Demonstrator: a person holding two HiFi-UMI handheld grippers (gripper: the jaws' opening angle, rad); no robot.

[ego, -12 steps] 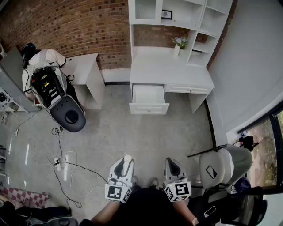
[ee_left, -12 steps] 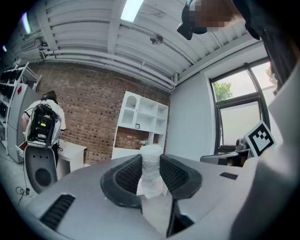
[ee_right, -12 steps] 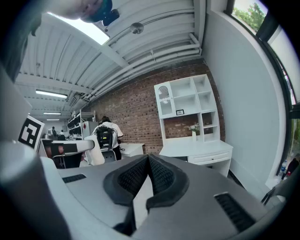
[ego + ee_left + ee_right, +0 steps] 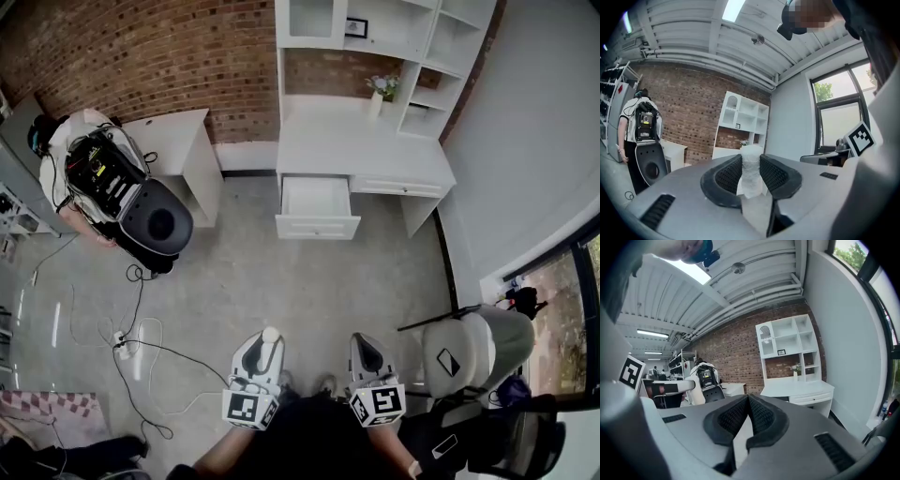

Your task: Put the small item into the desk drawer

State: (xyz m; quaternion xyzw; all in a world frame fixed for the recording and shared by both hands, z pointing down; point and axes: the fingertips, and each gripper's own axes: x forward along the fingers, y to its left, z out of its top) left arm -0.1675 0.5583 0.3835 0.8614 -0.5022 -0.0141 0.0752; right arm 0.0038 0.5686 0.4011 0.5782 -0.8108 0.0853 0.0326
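Observation:
My left gripper (image 4: 269,341) is at the bottom of the head view, shut on a small white item (image 4: 270,335) that sticks out past its tips. In the left gripper view the white, crinkled item (image 4: 751,169) stands upright, pressed between both dark pads (image 4: 728,175). My right gripper (image 4: 362,343) is beside it, shut with nothing between its jaws (image 4: 747,403). Far ahead across the floor, the white desk (image 4: 394,155) has its left drawer (image 4: 317,207) pulled open. It looks empty.
A person (image 4: 80,155) wearing a backpack rig with a dark round unit (image 4: 157,225) stands at the left by a white side table (image 4: 183,141). Cables (image 4: 131,349) trail on the floor at left. A grey chair (image 4: 473,347) sits at right. A flower vase (image 4: 377,97) stands on the desk.
The person at the left has shifted and turned, and the dark round unit now sits higher and further right. Both grippers have stayed where they were.

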